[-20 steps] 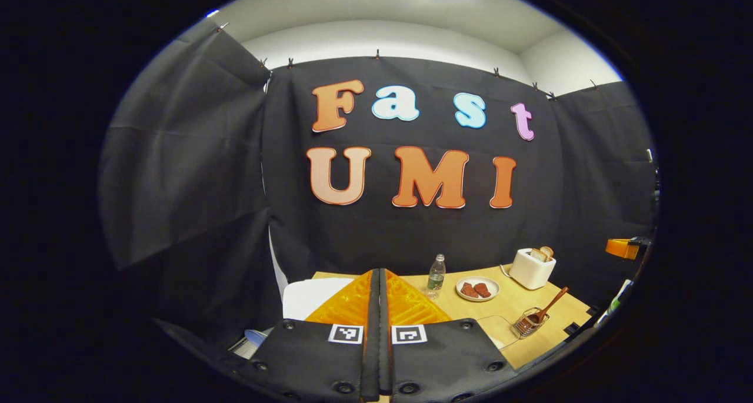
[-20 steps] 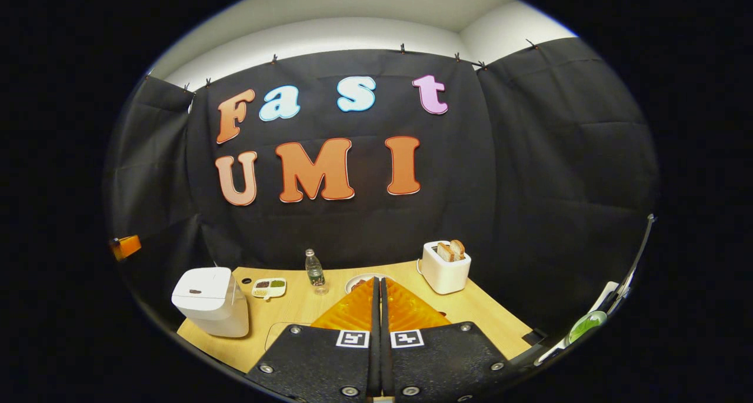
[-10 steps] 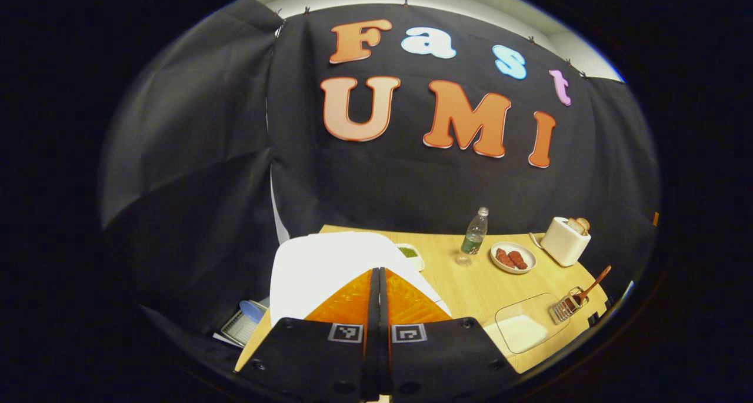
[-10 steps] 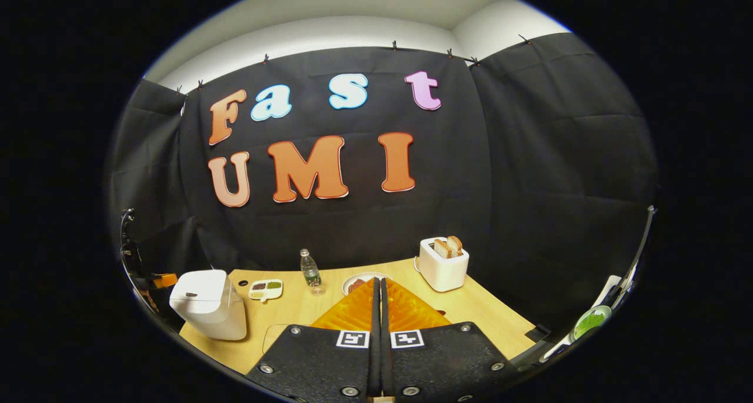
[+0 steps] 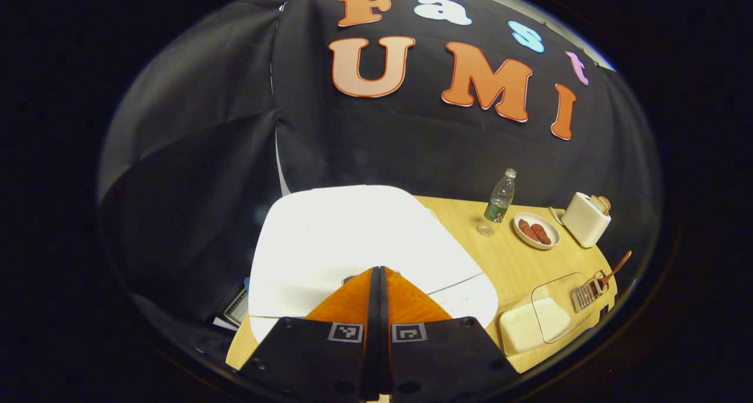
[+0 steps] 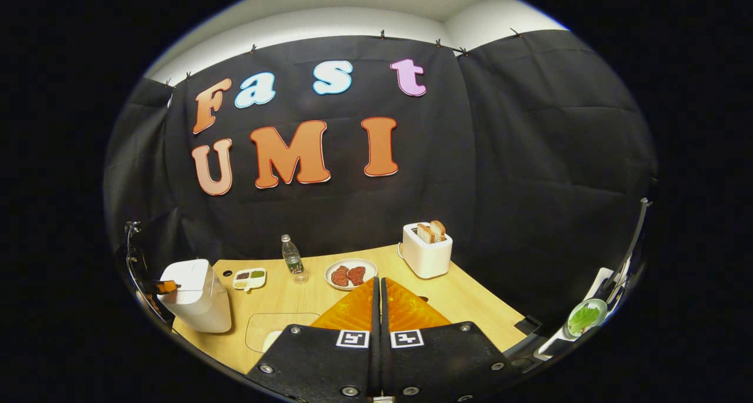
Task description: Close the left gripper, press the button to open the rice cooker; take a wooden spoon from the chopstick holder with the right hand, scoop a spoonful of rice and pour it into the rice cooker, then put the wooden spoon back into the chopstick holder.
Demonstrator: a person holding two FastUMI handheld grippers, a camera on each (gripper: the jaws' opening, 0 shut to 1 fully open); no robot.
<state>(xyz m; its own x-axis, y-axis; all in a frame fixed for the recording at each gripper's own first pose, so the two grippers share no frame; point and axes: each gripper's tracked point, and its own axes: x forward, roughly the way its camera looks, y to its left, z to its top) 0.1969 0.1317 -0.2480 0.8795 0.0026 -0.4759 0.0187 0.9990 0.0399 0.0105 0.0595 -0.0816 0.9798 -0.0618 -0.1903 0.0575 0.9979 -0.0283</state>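
In the left gripper view the white rice cooker [image 5: 353, 238] looms just below, its lid down. My left gripper [image 5: 378, 269] is shut with nothing in it, its tips right over the front of the lid; I cannot tell whether they touch. The wooden spoon [image 5: 615, 270] leans in the wire chopstick holder [image 5: 588, 294] at the table's right edge. Beside the holder is a clear container of rice [image 5: 538, 323]. In the right gripper view the rice cooker [image 6: 197, 300] stands far left with the left gripper [image 6: 163, 286] at its lid. My right gripper [image 6: 377, 279] is shut and empty above the table.
On the wooden table [image 6: 470, 300] stand a water bottle [image 6: 292, 256], a plate of meat [image 6: 351, 273], a white toaster with bread [image 6: 426, 251] and a small divided dish [image 6: 249, 278]. The clear container [image 6: 276, 330] lies left of my right gripper. A green bowl [image 6: 582, 317] sits off the table's right edge.
My left gripper has come down and forward onto the rice cooker, whose lid now looms large under its tips. The right gripper has shifted only a little; both stay shut.
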